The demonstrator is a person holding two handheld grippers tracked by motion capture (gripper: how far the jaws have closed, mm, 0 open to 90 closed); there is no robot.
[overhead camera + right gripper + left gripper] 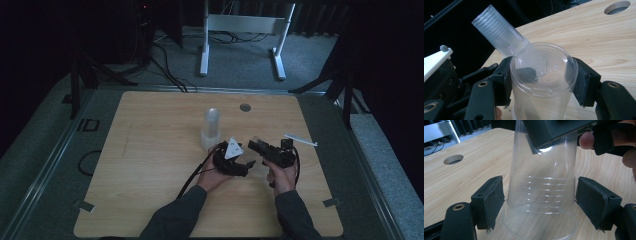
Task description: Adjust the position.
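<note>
A single clear plastic cup (544,82) stands upside down on the desk (150,165), rim on the wood, base up, between the two hands near the middle-right of the desk in the high view. The right gripper (544,80) pinches it near its upturned base, both black pads pressed against the wall on either side. The left gripper (539,202) is spread around the lower, ribbed part of the same cup (541,195), its pads just beside the wall but apart from it, so it does not hold anything yet. Behind the cup, a stack of nested clear cups (211,129) stands upside down on the desk; in the right gripper view the stack (499,37) shows tilted only because the camera is turned. A white straw-like strip (300,139) lies well off to the right, and a round cable hole (245,107) sits near the far edge. As I judge it, one cup is already separated from the stack and set down alone; what is left seems to be taking it with the left gripper, or turning it upright, and then handling the remaining cups in the stack
</note>
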